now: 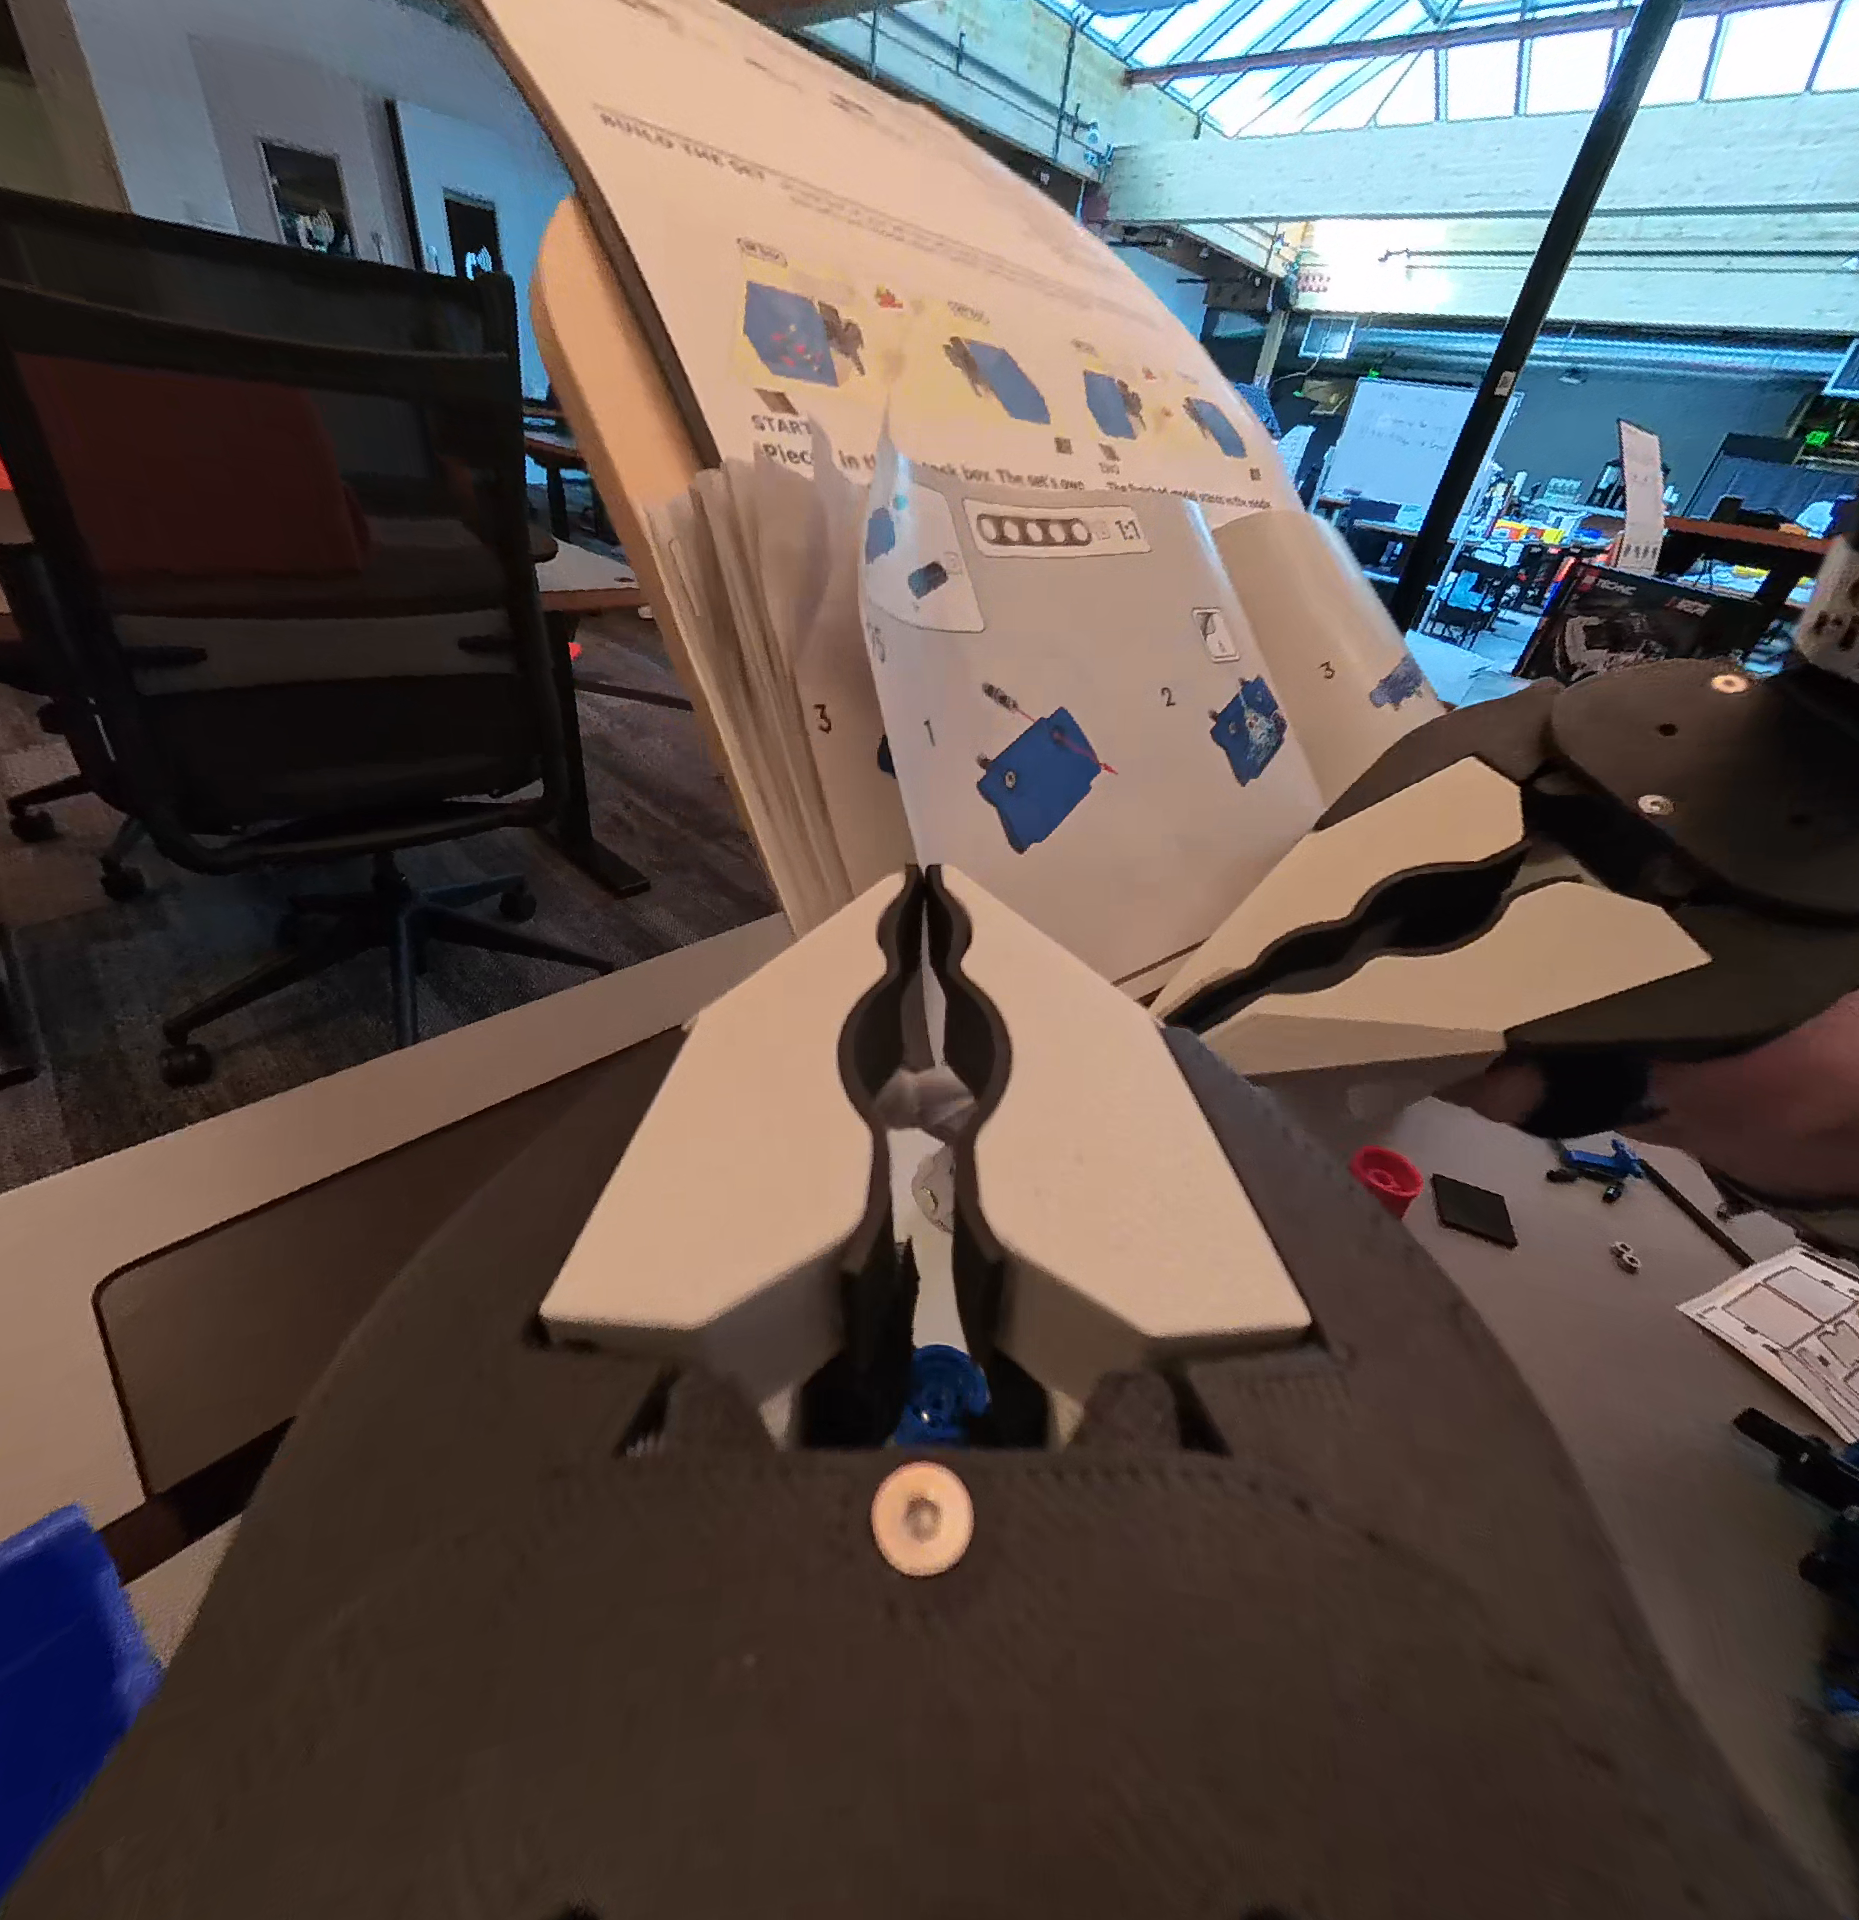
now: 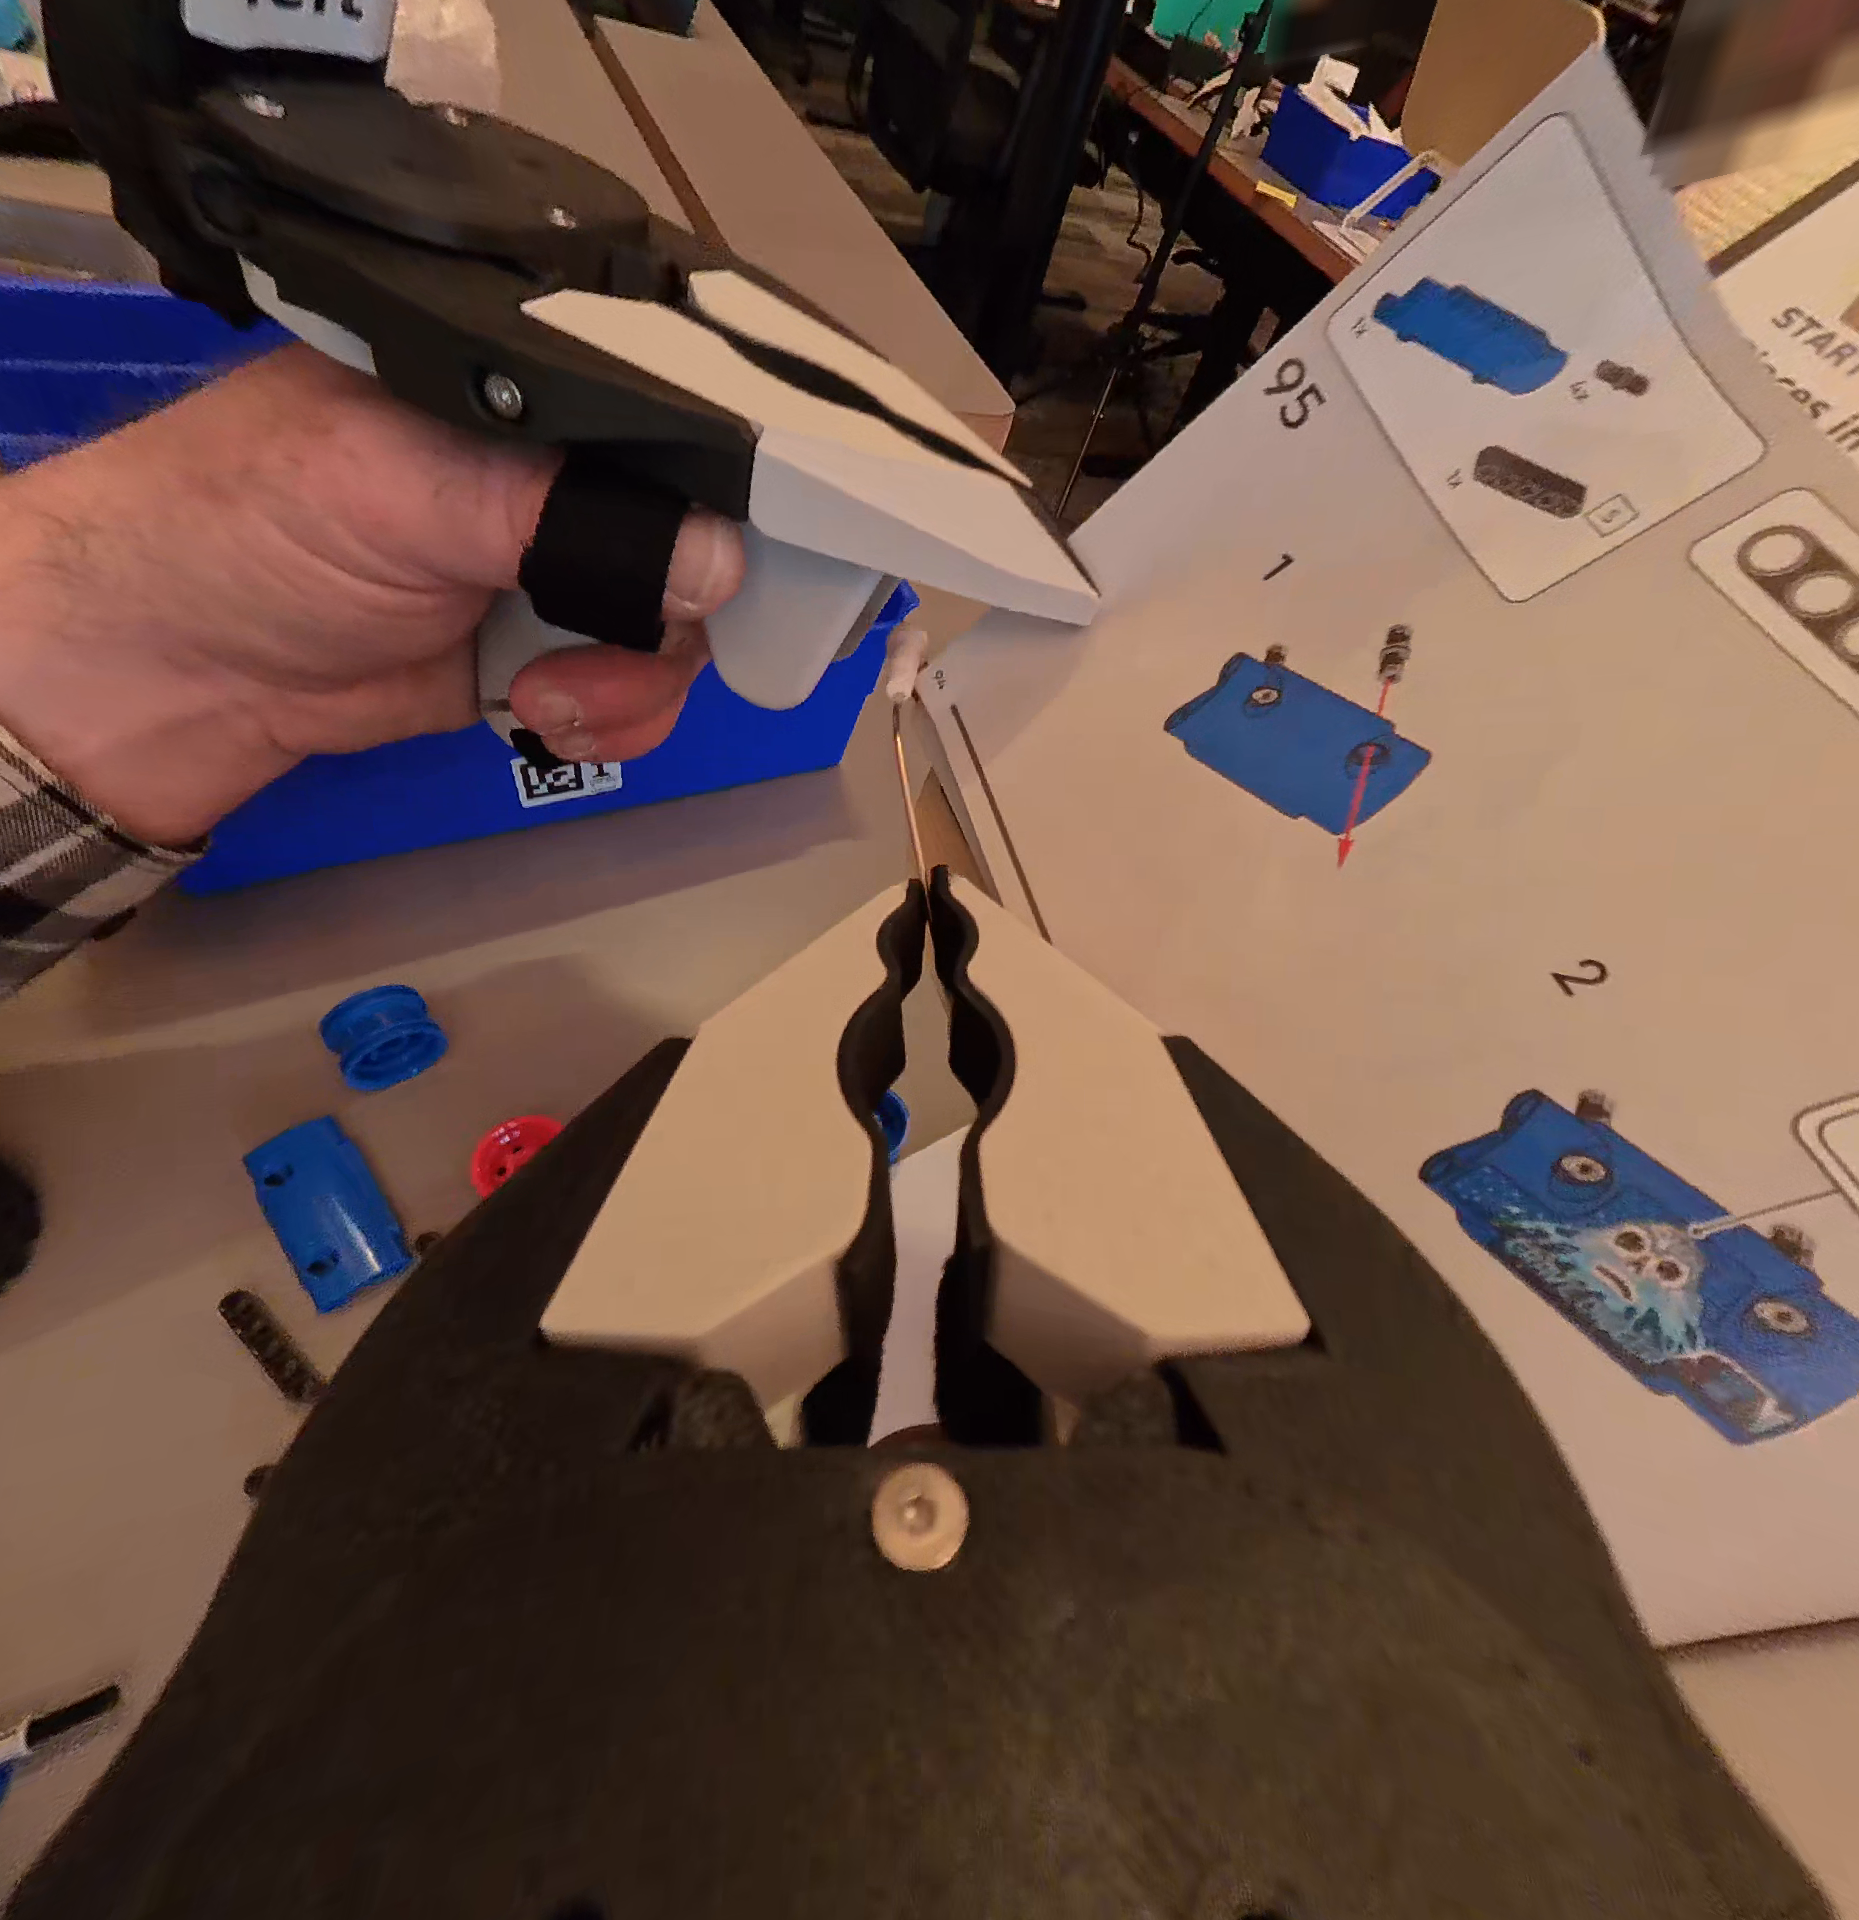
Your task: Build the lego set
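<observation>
1. The lego set is mostly loose bits on the pale worktop (image 2: 696, 894). In the right wrist view, near-left, there's a curved blue plastic panel piece (image 2: 322, 1210), a blue plastic wheel hub (image 2: 385, 1036), a small red plastic wheel hub (image 2: 511, 1151) and a short black studded beam (image 2: 270, 1351). I can't see anything clearly joined together, so I'd say the build has barely started, at least from what shows.

2. The white paper instruction booklet (image 1: 1091, 748) leans on a tall upright board (image 1: 904, 312) at the far side, open to a spread with numbered steps showing a blue block.

3. Left gripper (image 1: 923, 883): jaws closed to a thin slit, pinching the edge of a booklet page. Looks like a page turn, not building.

4. Right gripper (image 2: 927, 883): jaws nearly together too, tips right at the bottom edge of the pages. Can't tell if it actually has paper.

5. A blue plastic storage bin (image 2: 468, 790) sits far-left behind the person's hand (image 2: 312, 613). Over on the right in the left wrist view there's a white sticker sheet (image 1: 1808, 1340) and a small flat black square tile (image 1: 1473, 1210).
</observation>
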A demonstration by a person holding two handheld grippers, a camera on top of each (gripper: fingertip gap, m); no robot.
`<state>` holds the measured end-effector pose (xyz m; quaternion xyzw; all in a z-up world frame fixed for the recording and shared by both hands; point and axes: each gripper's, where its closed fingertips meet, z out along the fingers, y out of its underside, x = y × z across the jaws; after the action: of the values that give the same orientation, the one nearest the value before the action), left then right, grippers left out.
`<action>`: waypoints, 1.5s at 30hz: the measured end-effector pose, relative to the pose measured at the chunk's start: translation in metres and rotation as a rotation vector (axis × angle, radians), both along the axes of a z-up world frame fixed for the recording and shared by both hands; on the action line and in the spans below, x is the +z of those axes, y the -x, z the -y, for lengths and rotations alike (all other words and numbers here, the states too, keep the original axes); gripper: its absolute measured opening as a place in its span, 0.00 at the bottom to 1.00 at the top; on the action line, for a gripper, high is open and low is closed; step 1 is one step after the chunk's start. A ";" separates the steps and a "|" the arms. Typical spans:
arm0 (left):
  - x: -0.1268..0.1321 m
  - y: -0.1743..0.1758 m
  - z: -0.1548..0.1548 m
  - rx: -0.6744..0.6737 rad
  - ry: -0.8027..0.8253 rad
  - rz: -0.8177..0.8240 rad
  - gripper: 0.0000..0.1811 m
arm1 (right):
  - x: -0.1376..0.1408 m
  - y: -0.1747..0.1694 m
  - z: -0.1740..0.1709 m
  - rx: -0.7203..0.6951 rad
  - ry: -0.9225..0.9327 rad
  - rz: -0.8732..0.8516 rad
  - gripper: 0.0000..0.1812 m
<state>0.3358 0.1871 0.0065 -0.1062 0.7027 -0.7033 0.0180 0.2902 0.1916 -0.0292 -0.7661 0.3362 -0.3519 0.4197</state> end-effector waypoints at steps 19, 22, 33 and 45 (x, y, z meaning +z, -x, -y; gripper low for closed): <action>-0.004 -0.006 -0.007 -0.068 0.119 -0.164 0.00 | 0.005 -0.004 0.004 -0.092 -0.191 -0.035 0.00; -0.005 -0.008 -0.008 -0.064 0.118 -0.180 0.00 | 0.005 -0.005 0.005 -0.111 -0.202 -0.035 0.00; 0.007 -0.015 -0.020 0.001 0.127 -0.161 0.07 | 0.016 0.034 0.026 -0.065 -0.194 -0.144 0.12; 0.051 0.018 -0.016 -0.001 0.101 0.002 0.08 | 0.034 0.137 0.041 0.035 -0.068 -0.174 0.13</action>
<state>0.3177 0.2034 0.0572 -0.1059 0.6663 -0.7380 0.0131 0.1529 0.1506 0.0045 -0.7849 0.3698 -0.2650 0.4206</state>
